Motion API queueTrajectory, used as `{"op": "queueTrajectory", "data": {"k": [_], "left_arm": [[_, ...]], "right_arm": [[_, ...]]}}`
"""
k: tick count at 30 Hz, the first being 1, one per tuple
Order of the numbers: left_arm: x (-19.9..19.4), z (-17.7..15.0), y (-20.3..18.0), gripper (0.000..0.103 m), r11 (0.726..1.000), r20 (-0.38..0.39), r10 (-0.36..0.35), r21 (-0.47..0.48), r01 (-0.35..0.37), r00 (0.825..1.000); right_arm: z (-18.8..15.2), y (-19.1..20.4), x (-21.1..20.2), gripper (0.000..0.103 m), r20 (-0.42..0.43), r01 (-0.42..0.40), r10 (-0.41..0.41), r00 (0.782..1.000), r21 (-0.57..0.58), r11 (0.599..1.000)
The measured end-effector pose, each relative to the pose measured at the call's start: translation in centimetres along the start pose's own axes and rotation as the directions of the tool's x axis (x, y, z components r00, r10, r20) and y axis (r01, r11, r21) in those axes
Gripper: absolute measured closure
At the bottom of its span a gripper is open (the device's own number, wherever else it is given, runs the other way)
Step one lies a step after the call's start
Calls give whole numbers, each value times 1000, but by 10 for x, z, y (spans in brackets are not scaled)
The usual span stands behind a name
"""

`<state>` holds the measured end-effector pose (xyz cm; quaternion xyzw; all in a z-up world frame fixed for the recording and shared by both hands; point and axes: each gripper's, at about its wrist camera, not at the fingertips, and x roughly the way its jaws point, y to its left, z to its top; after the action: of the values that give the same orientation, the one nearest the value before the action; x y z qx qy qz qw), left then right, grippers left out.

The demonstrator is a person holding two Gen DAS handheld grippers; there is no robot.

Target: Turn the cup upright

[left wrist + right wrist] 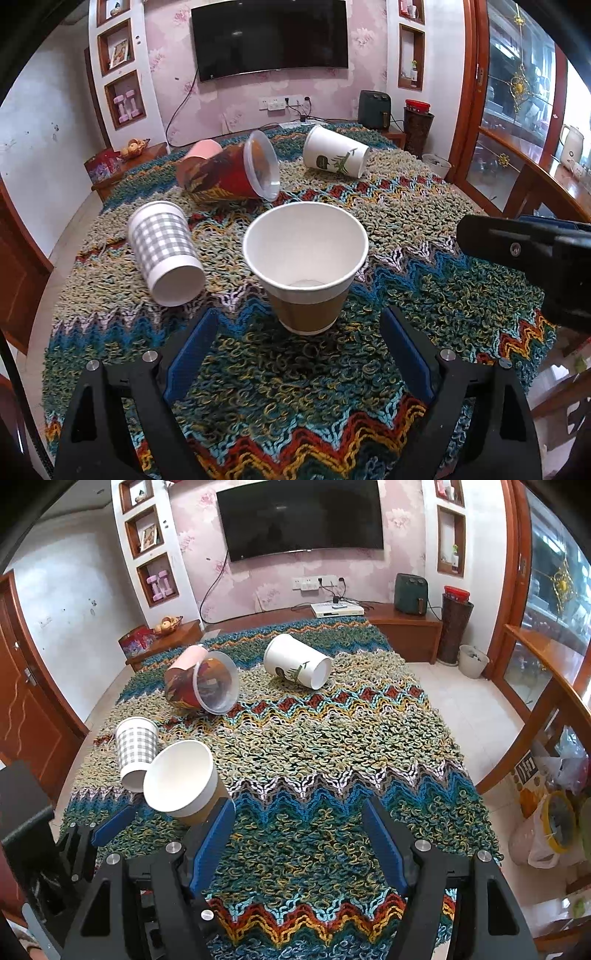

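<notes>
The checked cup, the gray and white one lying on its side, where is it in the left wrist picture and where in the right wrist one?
Left wrist view: the checked cup lies left of centre, mouth toward the camera, left of the upright brown-sleeved cup.
Right wrist view: it lies at the left, just behind and left of the same brown-sleeved cup.
Shared landmark: the wall television.

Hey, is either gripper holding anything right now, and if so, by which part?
Nothing is held. The left gripper is open, with the upright brown-sleeved cup standing free beyond its fingertips. The right gripper is open over the knitted cloth.
</notes>
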<state>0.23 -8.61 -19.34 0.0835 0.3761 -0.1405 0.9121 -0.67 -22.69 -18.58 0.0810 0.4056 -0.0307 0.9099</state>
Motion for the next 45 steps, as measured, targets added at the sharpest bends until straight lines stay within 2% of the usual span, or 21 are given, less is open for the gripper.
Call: {"op": "queueTrajectory", "data": {"k": [6,12,20,26,33,45], "left_arm": [[-23,4,4,12,998,40,64,8,-64,997],[-50,18,16,12,989,115,149,1,-150,982],[-81,42,34,12,975,128,220,-47,-215,967],[-105,58,44,12,970,116,238,-86,-229,964],[-123,68,54,12,969,53,222,-121,-215,974],[-144,80,59,12,971,73,200,-149,-188,977]], "right_arm": [[1,7,-17,31,30,-13,13,999,-13,1000],[4,16,-39,31,75,-24,26,997,-37,999],[14,29,-75,31,148,-37,47,988,-72,997],[24,40,-98,31,196,-51,70,978,-99,994],[35,52,-118,31,225,-72,97,970,-116,991],[50,60,-137,31,250,-83,113,962,-125,989]]}}
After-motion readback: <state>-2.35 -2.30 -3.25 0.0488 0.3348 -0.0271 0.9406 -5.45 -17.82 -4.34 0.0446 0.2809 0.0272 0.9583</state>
